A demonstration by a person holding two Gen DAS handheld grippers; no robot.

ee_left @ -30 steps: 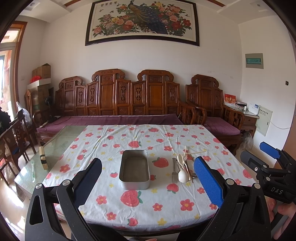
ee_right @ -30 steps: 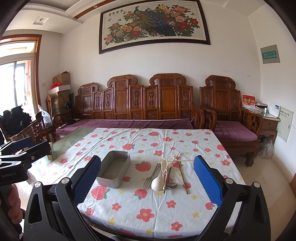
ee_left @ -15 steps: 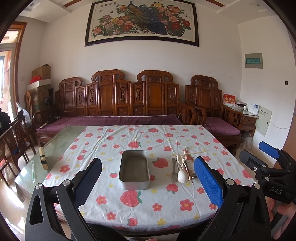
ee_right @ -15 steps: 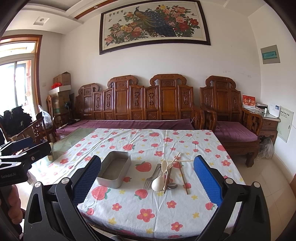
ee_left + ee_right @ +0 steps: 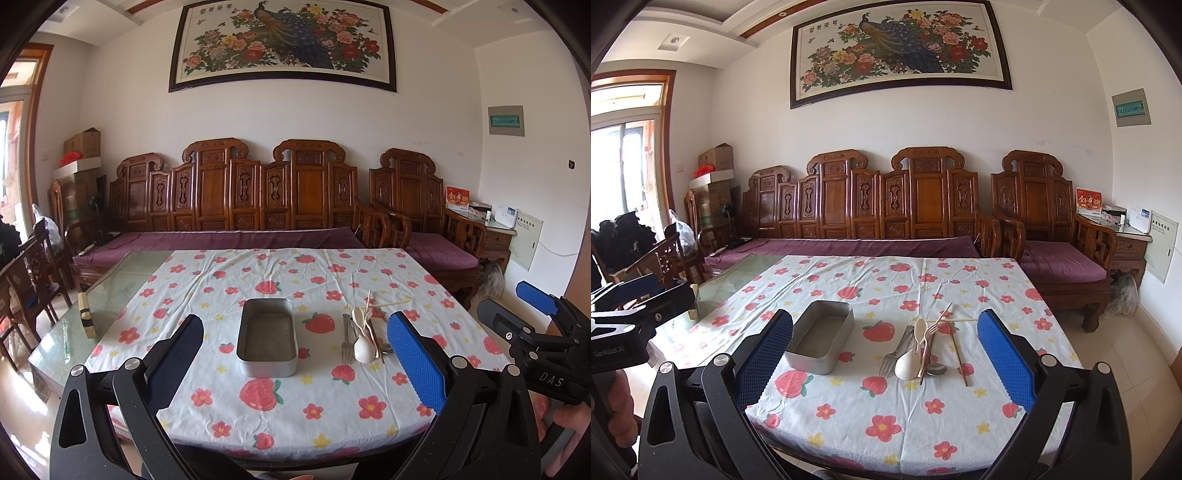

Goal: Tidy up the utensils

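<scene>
Both grippers' fingers [image 5: 413, 363] wide apart, empty

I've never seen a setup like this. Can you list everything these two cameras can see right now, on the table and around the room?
Rectangular grey metal tin: one, empty, mid-table.
Silver metal fork: one, right of tin.
Cream plastic spoons: two, in the utensil pile.
Cream plastic fork: one, atop the pile.
Silver metal spoon: one, partly hidden.
Wooden chopsticks: several, brown and pale, crossed at the pile.
Strawberry-print white tablecloth: one, over a glass-topped table.
Carved brown wooden sofa: one, purple cushion, far wall.
Matching wooden armchair: one, right.
Framed peacock painting: one, wall.
Cardboard boxes: several, left corner.
Left gripper: black, blue pads, open.
Right gripper: same, open.
</scene>
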